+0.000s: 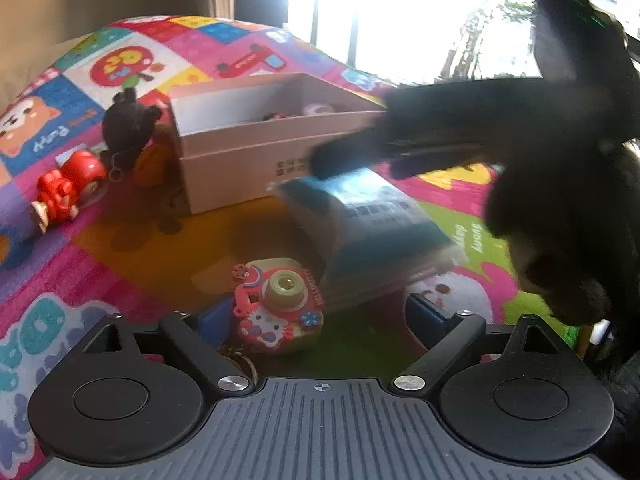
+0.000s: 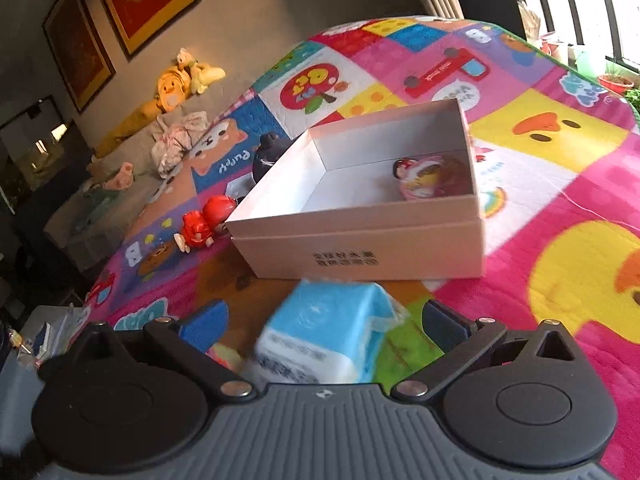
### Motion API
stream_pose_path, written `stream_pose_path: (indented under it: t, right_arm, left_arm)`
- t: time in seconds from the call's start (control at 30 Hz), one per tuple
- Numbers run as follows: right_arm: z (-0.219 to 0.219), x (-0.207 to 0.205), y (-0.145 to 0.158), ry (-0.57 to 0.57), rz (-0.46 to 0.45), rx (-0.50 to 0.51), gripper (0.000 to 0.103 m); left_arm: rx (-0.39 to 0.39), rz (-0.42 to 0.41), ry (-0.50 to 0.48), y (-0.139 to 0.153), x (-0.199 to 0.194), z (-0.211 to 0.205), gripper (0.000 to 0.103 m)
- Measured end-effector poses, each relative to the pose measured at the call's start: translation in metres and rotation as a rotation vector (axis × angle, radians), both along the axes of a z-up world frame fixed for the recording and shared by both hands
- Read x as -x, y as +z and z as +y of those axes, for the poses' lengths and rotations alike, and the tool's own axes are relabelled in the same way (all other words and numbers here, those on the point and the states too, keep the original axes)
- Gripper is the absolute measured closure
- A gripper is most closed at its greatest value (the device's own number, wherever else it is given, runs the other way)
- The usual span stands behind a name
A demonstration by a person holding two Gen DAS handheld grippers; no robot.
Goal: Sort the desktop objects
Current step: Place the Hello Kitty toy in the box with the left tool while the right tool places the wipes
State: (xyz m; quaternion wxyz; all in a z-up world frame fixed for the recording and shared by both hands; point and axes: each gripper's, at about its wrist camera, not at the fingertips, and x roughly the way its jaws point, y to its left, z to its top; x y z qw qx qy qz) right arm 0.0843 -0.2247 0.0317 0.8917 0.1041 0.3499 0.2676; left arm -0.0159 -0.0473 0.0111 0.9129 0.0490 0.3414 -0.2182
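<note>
A blue and white tissue pack (image 2: pixel 324 336) sits between the wide-open fingers of my right gripper (image 2: pixel 324 320), just in front of the white box (image 2: pixel 360 236); it looks blurred and no pad touches it. In the left wrist view the same pack (image 1: pixel 368 224) hangs tilted under the black right gripper (image 1: pixel 460 136). My left gripper (image 1: pixel 320 316) is open, low over the mat, with a pink toy camera (image 1: pixel 280 304) between its fingers. Inside the box lies a pink toy (image 2: pixel 424 178).
A red figure (image 1: pixel 66 192) (image 2: pixel 204 220) and a black plush toy (image 1: pixel 126 128) (image 2: pixel 268 152) lie left of the box on the colourful cartoon mat (image 2: pixel 560 240). Beyond the mat's left edge are a sofa with soft toys (image 2: pixel 176 88) and framed pictures.
</note>
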Motion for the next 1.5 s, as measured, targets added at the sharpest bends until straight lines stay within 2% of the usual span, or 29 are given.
stream_pose_path:
  t: [0.07, 0.17, 0.27, 0.4, 0.43, 0.53, 0.6, 0.67, 0.83, 0.93, 1.07, 1.13, 1.2, 1.27, 1.4, 1.47, 1.5]
  right_arm:
    - [0.009, -0.005, -0.001, 0.003, 0.012, 0.014, 0.000]
    - [0.018, -0.002, -0.003, -0.008, -0.012, 0.119, 0.000]
    - [0.008, 0.004, -0.006, -0.050, -0.038, 0.209, 0.000]
    - [-0.015, 0.015, -0.005, -0.112, -0.054, 0.261, 0.001]
    - [-0.019, 0.016, -0.004, -0.112, -0.060, 0.267, 0.005]
    - [-0.020, 0.020, 0.000, -0.056, -0.048, 0.239, 0.009]
    - [-0.014, 0.019, -0.001, -0.028, -0.032, 0.241, 0.017]
    - [-0.005, 0.015, -0.004, -0.005, -0.018, 0.263, 0.045]
    - [0.001, 0.017, -0.002, 0.066, 0.008, 0.290, 0.052]
    - [-0.017, 0.017, 0.032, 0.045, -0.057, 0.224, 0.052]
    - [-0.050, 0.013, 0.114, -0.046, -0.262, 0.089, 0.052]
    - [-0.059, 0.010, 0.141, -0.089, -0.358, 0.074, 0.052]
    - [-0.062, 0.002, 0.156, -0.129, -0.426, 0.090, 0.052]
    - [-0.063, -0.010, 0.158, -0.149, -0.439, 0.098, 0.051]
    - [-0.057, -0.039, 0.145, -0.154, -0.398, 0.103, 0.052]
    - [-0.055, -0.051, 0.135, -0.158, -0.361, 0.109, 0.052]
    - [-0.055, -0.056, 0.130, -0.159, -0.345, 0.112, 0.052]
  left_arm:
    - [-0.011, -0.009, 0.005, 0.001, 0.002, 0.000, 0.008]
    - [-0.010, -0.018, 0.035, 0.005, 0.003, 0.005, 0.008]
    - [-0.015, -0.015, 0.082, 0.006, -0.001, 0.010, 0.009]
    - [-0.026, 0.007, 0.118, 0.005, -0.010, 0.009, 0.022]
    - [-0.030, 0.012, 0.117, 0.004, -0.011, 0.008, 0.024]
    - [-0.064, 0.009, 0.118, 0.002, -0.014, 0.001, 0.042]
    - [-0.087, -0.005, 0.124, 0.001, -0.014, 0.000, 0.051]
    - [-0.094, -0.007, 0.124, 0.002, -0.011, 0.001, 0.051]
    - [-0.077, -0.034, 0.112, 0.019, -0.003, 0.006, 0.054]
    - [-0.053, -0.159, 0.104, 0.064, -0.011, 0.011, 0.054]
    - [-0.024, -0.386, 0.129, 0.132, -0.038, 0.013, 0.054]
    - [0.009, -0.418, 0.134, 0.147, -0.060, 0.009, 0.054]
    - [0.048, -0.399, 0.130, 0.150, -0.084, 0.002, 0.054]
    - [0.049, -0.367, 0.127, 0.141, -0.111, -0.010, 0.053]
    - [0.015, -0.275, 0.142, 0.101, -0.150, -0.026, 0.050]
    - [0.039, -0.208, 0.164, 0.083, -0.152, -0.018, 0.046]
    - [0.058, -0.188, 0.167, 0.077, -0.147, -0.013, 0.041]
